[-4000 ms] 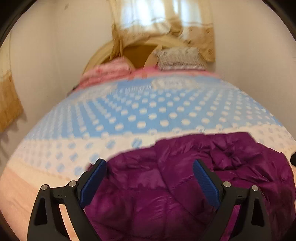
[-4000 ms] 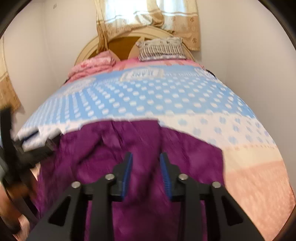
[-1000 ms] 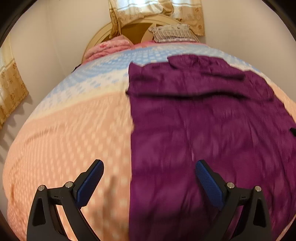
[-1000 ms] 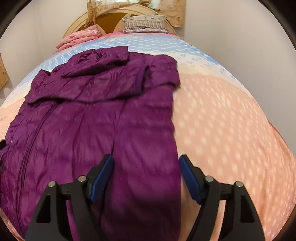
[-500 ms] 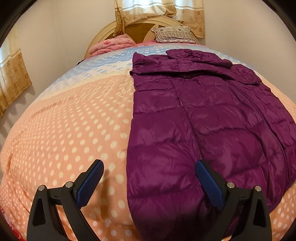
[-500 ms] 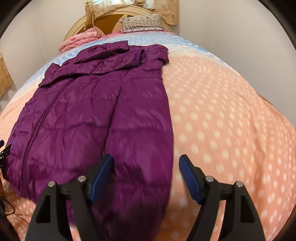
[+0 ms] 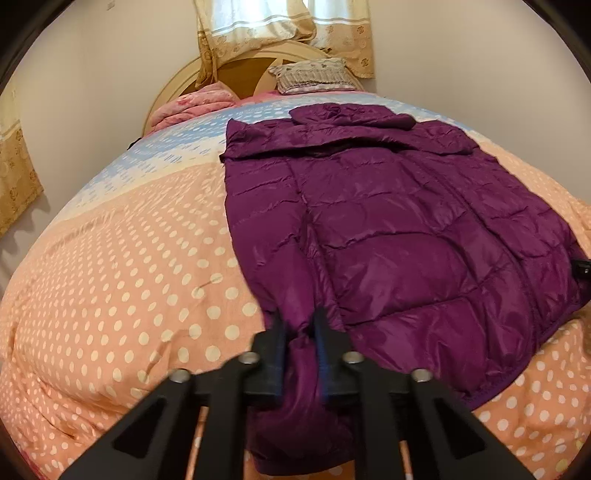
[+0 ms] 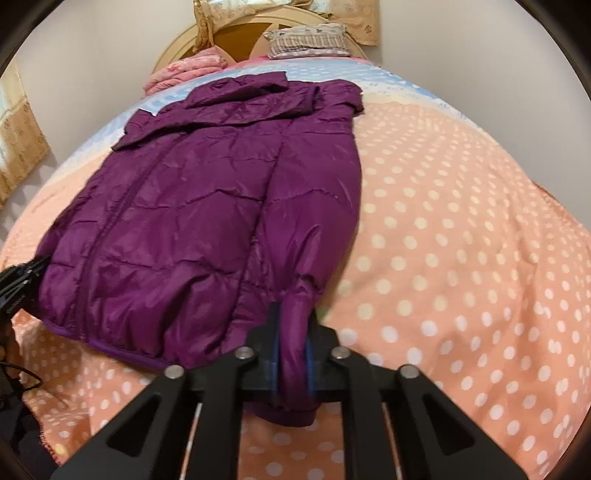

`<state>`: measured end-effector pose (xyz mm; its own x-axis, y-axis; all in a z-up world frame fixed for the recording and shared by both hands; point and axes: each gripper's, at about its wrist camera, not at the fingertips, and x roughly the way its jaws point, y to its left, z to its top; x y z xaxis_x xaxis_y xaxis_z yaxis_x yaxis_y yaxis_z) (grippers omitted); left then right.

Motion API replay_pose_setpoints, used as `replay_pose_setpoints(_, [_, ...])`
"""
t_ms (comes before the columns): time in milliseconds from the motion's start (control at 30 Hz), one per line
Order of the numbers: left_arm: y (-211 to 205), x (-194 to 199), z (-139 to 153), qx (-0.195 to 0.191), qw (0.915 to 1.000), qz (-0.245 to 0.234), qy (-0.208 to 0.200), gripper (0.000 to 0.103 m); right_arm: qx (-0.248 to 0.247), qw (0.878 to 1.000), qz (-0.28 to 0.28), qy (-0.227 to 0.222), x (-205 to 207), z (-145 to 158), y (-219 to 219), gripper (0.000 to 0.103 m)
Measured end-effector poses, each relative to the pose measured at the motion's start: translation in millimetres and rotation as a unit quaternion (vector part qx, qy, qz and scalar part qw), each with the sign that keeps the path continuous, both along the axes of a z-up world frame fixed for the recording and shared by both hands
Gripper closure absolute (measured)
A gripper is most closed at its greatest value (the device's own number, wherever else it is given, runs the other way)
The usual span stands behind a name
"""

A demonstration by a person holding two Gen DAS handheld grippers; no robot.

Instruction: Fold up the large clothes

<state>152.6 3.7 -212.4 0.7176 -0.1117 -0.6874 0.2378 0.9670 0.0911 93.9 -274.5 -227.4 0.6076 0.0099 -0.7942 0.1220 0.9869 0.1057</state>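
Both cuffs hidden between clamped fingers (image 7: 277, 354).

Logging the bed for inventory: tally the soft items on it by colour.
Purple: 1, the jacket
Pink: 1, the folded blanket
Striped grey: 1, the pillow
Orange and blue dotted: 1, the bedspread
Total: 4

A bedroom: bed (image 7: 110, 295), pillow (image 7: 310, 75), curtains (image 7: 258, 26).

A quilted purple puffer jacket (image 7: 388, 229) lies spread flat, hood end farthest away.
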Motion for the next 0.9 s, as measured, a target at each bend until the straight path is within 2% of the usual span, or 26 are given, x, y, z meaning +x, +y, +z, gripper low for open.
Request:
replay_pose_setpoints(133, [7,-5,13,-0.005,0.9998,-0.009,-0.015,0.099,0.015,1.000,0.005,-0.010,-6,9,-1,0.095])
replay_pose_setpoints(433, [21,-29,58,-0.022,0.9978,-0.031,-0.055,0.101,0.053,0.997,0.025,-0.049,-29,44,-4,0.096])
replay_pose_setpoints(600, [33,-49,97,-0.043,0.9947,-0.041,-0.083,0.101,0.072,0.992,0.034,-0.095,-49,82,-6,0.096])
replay_pose_setpoints(767, [47,-77,149,-0.071,0.9877,-0.062,-0.125,0.101,0.062,0.984,0.052,-0.159,-71,138,-1,0.096])
replay_pose_setpoints(900, [60,-71,181,-0.094,0.9827,-0.065,-0.146,0.101,0.048,0.974,0.064,-0.211,-65,178,-3,0.096])
